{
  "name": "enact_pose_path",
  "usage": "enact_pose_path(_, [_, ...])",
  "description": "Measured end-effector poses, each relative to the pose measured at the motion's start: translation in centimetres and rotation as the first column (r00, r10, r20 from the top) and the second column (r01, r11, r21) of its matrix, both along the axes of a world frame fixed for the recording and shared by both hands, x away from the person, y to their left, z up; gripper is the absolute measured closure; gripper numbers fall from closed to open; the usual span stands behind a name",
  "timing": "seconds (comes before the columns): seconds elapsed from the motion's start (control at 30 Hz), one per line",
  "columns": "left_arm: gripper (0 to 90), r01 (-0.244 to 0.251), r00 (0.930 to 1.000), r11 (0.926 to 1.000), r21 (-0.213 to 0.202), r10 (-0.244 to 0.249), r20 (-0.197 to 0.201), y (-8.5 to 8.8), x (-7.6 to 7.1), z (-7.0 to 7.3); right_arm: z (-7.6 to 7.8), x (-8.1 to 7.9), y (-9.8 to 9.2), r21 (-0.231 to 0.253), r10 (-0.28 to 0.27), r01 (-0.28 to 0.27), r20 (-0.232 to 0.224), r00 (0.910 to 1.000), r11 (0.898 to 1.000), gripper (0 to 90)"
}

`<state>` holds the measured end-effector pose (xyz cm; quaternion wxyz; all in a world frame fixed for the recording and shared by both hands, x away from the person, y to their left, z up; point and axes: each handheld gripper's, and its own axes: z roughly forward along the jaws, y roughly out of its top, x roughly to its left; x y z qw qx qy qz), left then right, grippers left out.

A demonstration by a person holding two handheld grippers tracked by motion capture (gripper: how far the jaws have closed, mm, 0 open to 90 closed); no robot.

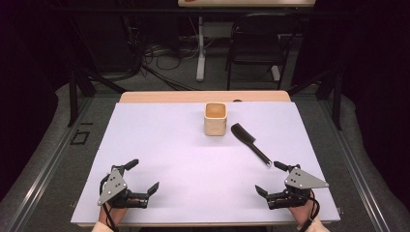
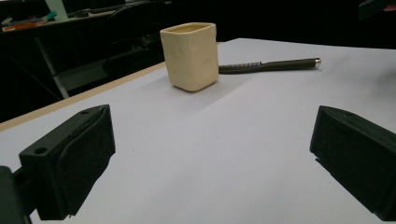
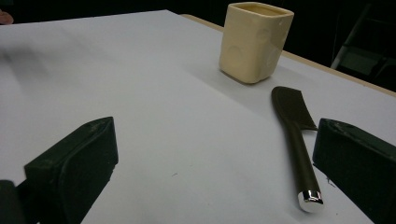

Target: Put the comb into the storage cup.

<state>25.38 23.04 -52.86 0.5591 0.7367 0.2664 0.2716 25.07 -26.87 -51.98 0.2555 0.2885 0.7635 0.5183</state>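
Comb (image 1: pixel 250 143) is the likely work item: it lies flat on the white table cover (image 1: pixel 183 159), right of centre, handle end pointing near-right toward the right gripper (image 1: pixel 271 180). That gripper rests low at the near-right corner, jaws spread wide and empty. In the right gripper view the chrome-capped handle tip (image 3: pixel 310 197) sits just inside the right jaw. The left gripper (image 1: pixel 143 175) rests at the near-left, jaws likewise apart and holding nothing. A sound approach would centre the handle between the jaws before closing, since the slim handle could roll. The cream square cup (image 1: pixel 215 118) stands upright just left of the comb head. Beyond the table a chair (image 1: pixel 256 43) stands on dark floor.
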Motion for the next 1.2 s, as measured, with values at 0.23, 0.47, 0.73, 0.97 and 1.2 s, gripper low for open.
enact_pose_path(0.23, [0.2, -0.004, 1.0, 1.0, -0.005, 0.004, -0.002, 0.1, 0.1, 0.0, 0.0, 0.1, 0.1, -0.013, -0.006, 0.006, -0.008, 0.9999, 1.0, 0.0])
enact_pose_path(0.47, [0.1, -0.003, 1.0, 1.0, 0.002, 0.003, 0.0, 0.0, 0.1, 0.0, 0.0, 0.2, 0.3, -0.024, -0.002, 0.002, -0.022, 0.9997, 1.0, 0.0])
enact_pose_path(0.73, [0.2, -0.011, 0.9999, 0.9999, -0.003, 0.011, -0.001, 0.1, 0.2, 0.0, 0.0, 0.8, 1.0, -0.039, 0.008, -0.01, -0.058, 0.9983, 0.999, 0.0])
enact_pose_path(0.97, [0.1, -0.016, 0.9999, 0.9999, -0.002, 0.016, 0.005, 0.1, 0.0, 0.0, 0.3, 1.7, 1.1, -0.046, -0.009, 0.005, -0.088, 0.9961, 0.999, 0.0])
enact_pose_path(1.2, [0.1, -0.017, 0.9998, 0.9998, 0.0, 0.017, 0.002, 0.1, 0.1, 0.0, 0.7, 2.7, 1.1, -0.048, -0.028, 0.021, -0.138, 0.99, 0.999, 0.0])
